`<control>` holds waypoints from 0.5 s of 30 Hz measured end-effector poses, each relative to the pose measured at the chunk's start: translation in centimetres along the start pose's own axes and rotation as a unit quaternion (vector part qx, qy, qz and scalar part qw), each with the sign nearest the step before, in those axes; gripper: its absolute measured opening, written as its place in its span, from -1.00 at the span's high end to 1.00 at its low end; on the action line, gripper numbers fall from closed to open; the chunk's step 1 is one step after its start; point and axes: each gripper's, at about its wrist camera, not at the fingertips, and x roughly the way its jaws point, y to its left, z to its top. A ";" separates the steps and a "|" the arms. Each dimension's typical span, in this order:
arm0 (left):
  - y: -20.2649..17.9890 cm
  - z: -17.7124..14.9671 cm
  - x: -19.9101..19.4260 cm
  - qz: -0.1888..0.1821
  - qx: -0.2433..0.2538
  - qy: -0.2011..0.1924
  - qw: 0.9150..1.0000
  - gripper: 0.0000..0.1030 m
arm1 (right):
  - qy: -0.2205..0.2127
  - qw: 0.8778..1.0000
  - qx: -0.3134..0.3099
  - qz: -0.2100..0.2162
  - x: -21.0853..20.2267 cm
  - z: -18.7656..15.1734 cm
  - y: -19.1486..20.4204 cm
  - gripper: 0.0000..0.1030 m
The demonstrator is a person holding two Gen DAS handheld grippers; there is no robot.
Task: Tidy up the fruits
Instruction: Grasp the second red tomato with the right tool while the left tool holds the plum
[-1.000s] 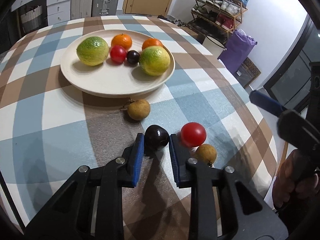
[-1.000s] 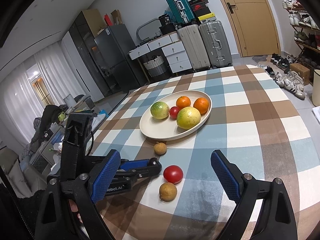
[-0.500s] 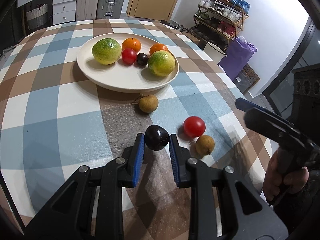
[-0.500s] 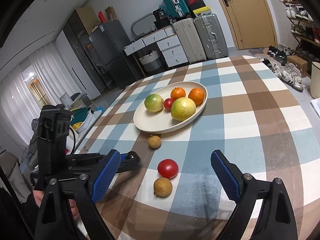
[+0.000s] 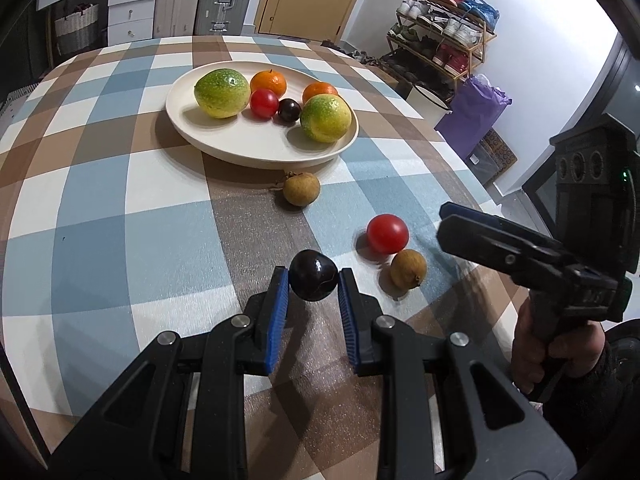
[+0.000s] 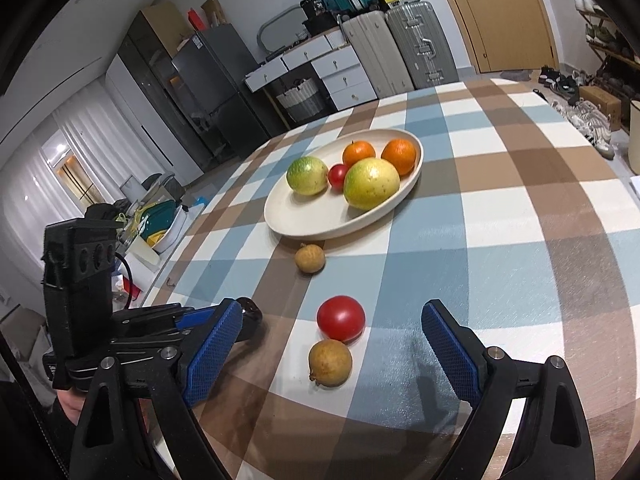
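Note:
My left gripper [image 5: 313, 280] is shut on a dark purple round fruit [image 5: 313, 280] and holds it lifted above the checked tablecloth. A cream plate [image 5: 224, 148] at the far side holds two green-yellow fruits, two oranges, a red tomato and a dark fruit. A red tomato [image 5: 387, 233] and two brown longans [image 5: 408, 269] [image 5: 301, 188] lie loose on the cloth. My right gripper [image 6: 332, 320] is open and empty, with the red tomato [image 6: 341, 317] and a longan [image 6: 330, 363] between its fingers' line of sight. The left gripper shows at left in the right wrist view [image 6: 244, 312].
The table's edge runs close on the right in the left wrist view, with a shoe rack [image 5: 444, 56] and a purple bag [image 5: 472, 116] beyond it. Suitcases [image 6: 400, 52] and drawers stand behind the table.
My left gripper has lifted the dark fruit off the cloth and drawn back a little. My right gripper has come nearer to the loose tomato and longan.

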 end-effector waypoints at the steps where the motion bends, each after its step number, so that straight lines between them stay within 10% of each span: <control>1: 0.0 -0.1 -0.1 0.000 0.000 -0.001 1.000 0.57 | 0.001 1.000 0.000 0.000 0.1 -0.1 0.0 -0.79; 15: 0.7 -0.2 -0.7 -0.005 -0.008 -0.010 1.000 0.57 | 0.025 1.000 0.004 0.018 1.8 -0.1 0.4 -0.46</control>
